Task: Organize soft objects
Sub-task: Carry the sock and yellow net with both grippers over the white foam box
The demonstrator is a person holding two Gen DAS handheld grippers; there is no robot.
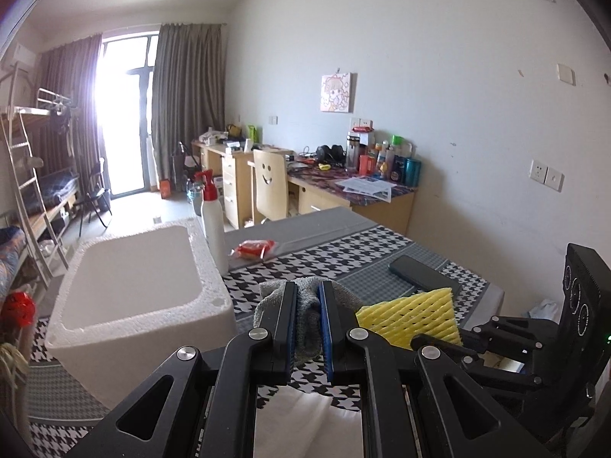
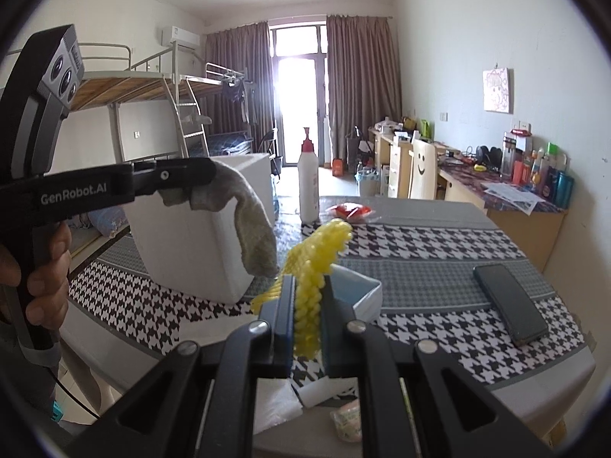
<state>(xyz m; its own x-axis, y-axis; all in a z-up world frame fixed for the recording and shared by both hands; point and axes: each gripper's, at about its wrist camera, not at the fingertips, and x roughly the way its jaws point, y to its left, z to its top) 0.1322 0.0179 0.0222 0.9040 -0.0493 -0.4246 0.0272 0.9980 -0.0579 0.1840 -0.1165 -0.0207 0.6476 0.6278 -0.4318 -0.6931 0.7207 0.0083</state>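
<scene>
Grey sock (image 1: 307, 316) clamped between left gripper (image 1: 308, 297) fingers, yellow foam net (image 2: 307, 297) pinched between right gripper (image 2: 308, 294) fingers.

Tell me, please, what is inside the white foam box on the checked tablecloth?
From the left wrist view, the white foam box shows only bare white walls and floor; nothing lies in the visible part. Its near inner corner is hidden by its own rim.

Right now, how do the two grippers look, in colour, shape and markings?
Both are black with silver pivot screws. The left gripper has blue pads; white "GenRobot.AI" lettering and a grey three-lens camera block show in the right view. The right gripper has dark blue-grey pads.
</scene>
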